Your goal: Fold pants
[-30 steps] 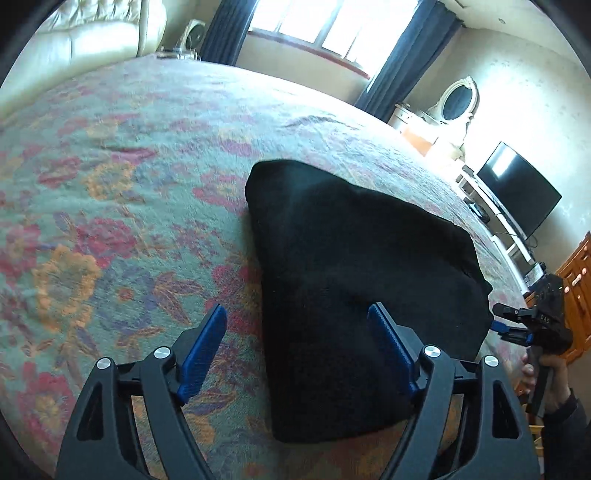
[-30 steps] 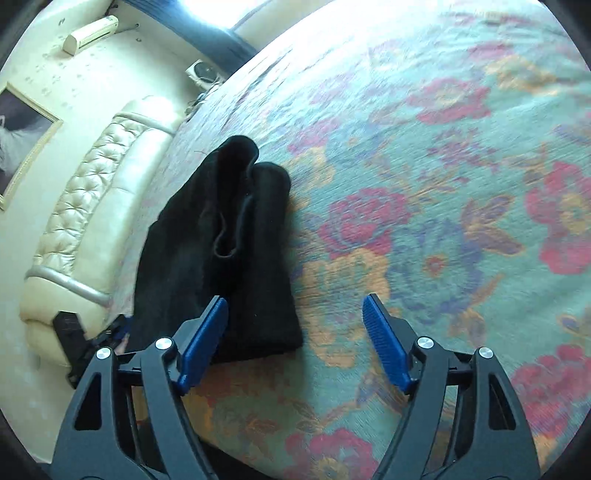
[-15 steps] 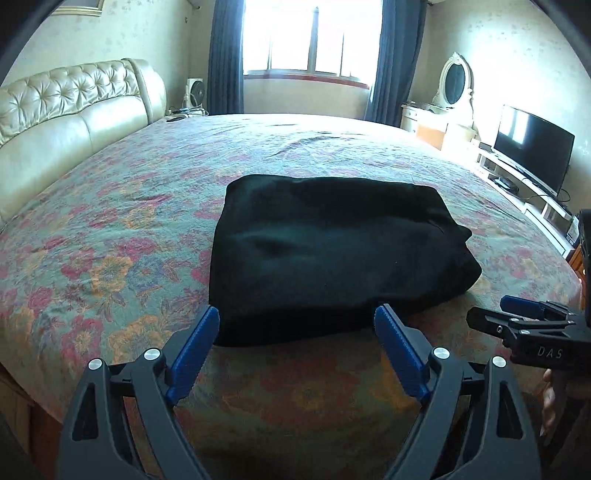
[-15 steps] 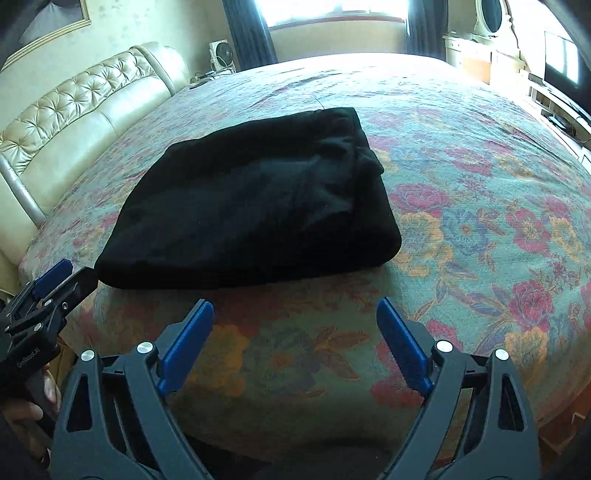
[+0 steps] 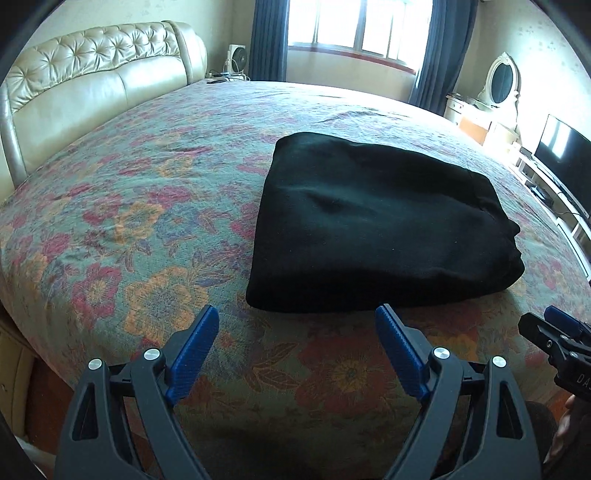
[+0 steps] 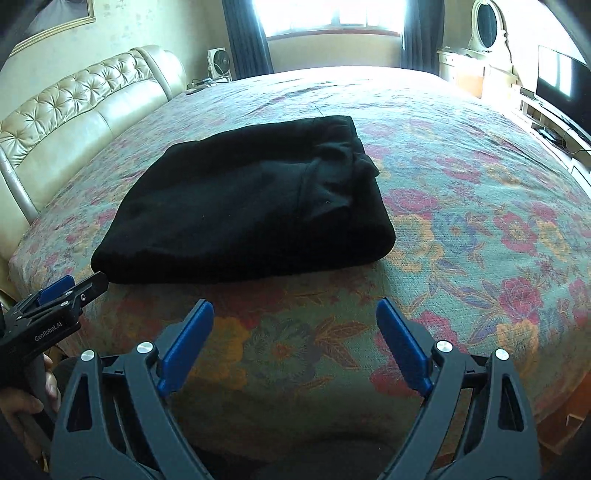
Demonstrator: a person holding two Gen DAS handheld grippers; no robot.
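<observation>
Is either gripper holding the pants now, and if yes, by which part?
Nothing is held. The left gripper and right gripper are both open and short of the folded pants, which lie on the bed.

Daylit bedroom, backlit from the far window, seen through strong fisheye lenses.

The window [image 5: 354, 26] is blown out to white in both views, and its glare washes the far part of the bedspread [image 6: 461, 206] pale. The black pants [image 5: 369, 221] read as a near-featureless dark mass, with only faint folds showing. The near edge of the bed falls into soft shadow under the left gripper [image 5: 295, 339] and the right gripper [image 6: 295, 332]. Straight lines bow heavily towards the edges, and dark vignetting cuts the corners. Focus is sharp throughout, with no motion blur. The television [image 5: 561, 151] screen reflects a little window light.
</observation>
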